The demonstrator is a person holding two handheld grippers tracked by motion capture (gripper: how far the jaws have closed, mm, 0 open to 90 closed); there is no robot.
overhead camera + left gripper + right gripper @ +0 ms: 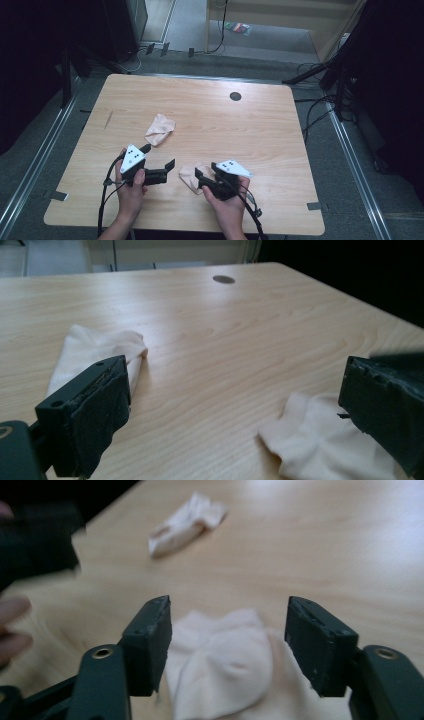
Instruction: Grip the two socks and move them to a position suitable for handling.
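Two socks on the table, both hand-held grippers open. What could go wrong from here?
1. The near sock lies bunched between the right hand-held gripper's open jaws; closing now may pinch only a top fold and let the rest sag or slip.
2. The left hand-held gripper sits close beside the right one; the two might collide if both go for that sock.
3. The far sock lies loose and crumpled, so a sideways approach could push it along the table instead of gripping it.

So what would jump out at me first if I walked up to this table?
Probably the two pale cloth pieces that look like socks on the bare wooden table: one crumpled sock near the middle, the other sock at the near edge. Next, the two hand-held black grippers: the right gripper stands open right over the near sock, and the left gripper gapes wide beside it.
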